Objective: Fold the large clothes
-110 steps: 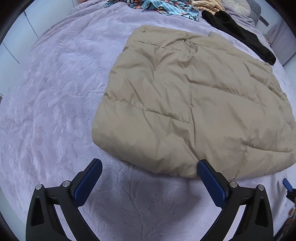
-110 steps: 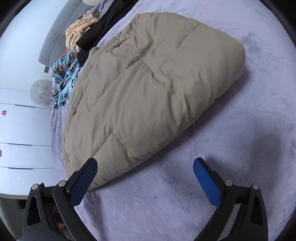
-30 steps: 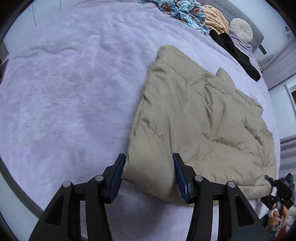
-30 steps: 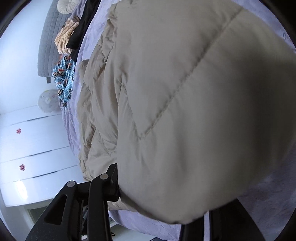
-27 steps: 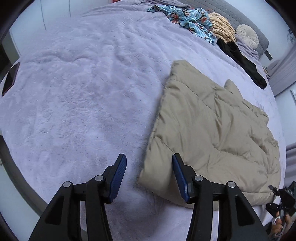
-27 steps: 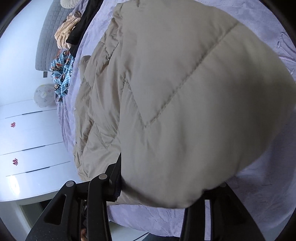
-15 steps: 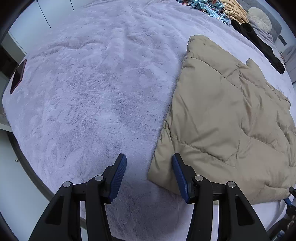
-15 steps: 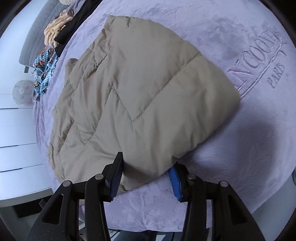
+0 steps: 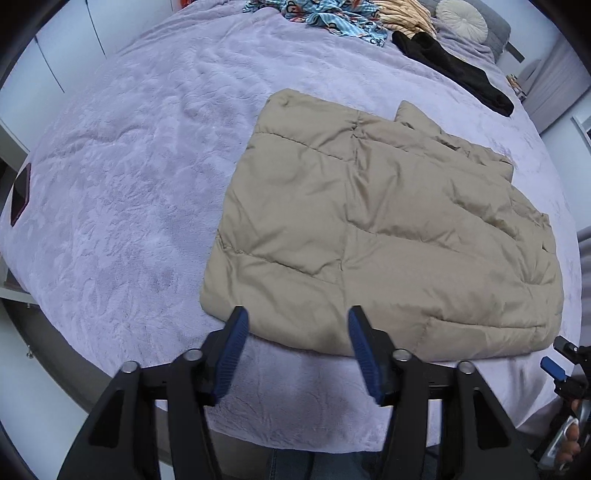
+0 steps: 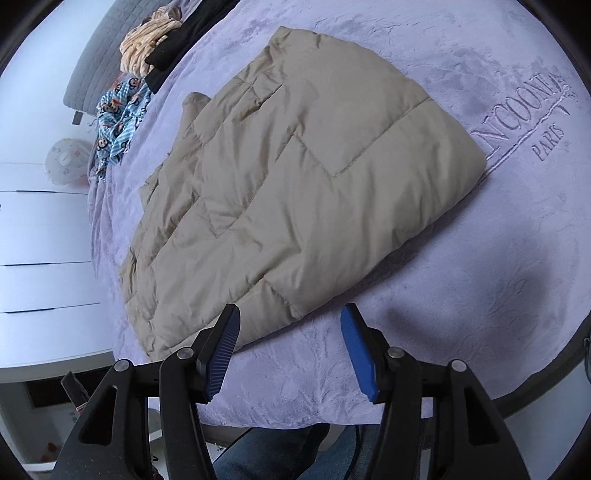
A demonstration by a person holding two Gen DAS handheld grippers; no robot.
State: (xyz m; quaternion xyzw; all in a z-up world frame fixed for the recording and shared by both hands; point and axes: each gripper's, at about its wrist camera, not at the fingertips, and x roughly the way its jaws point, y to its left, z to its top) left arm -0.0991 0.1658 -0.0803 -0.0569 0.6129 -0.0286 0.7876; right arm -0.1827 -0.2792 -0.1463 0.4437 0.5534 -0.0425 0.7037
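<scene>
A tan quilted puffer jacket lies folded flat on the lilac bedspread. My left gripper hovers just above the jacket's near hem, its jaws opening, with nothing pressed between the blue pads. In the right wrist view the same jacket lies ahead, and my right gripper hangs above its near corner, jaws also opening, pads clear of the fabric. The right gripper's blue tip shows at the far right edge of the left wrist view.
At the head of the bed lie a blue patterned garment, a yellow cloth, a black garment and a round cushion. A dark phone rests near the bed's left edge. White drawers stand beside the bed.
Both grippers have let go of the jacket and pulled back and up from it, jaws widening. The jacket's lifted part has dropped flat onto the bedspread.
</scene>
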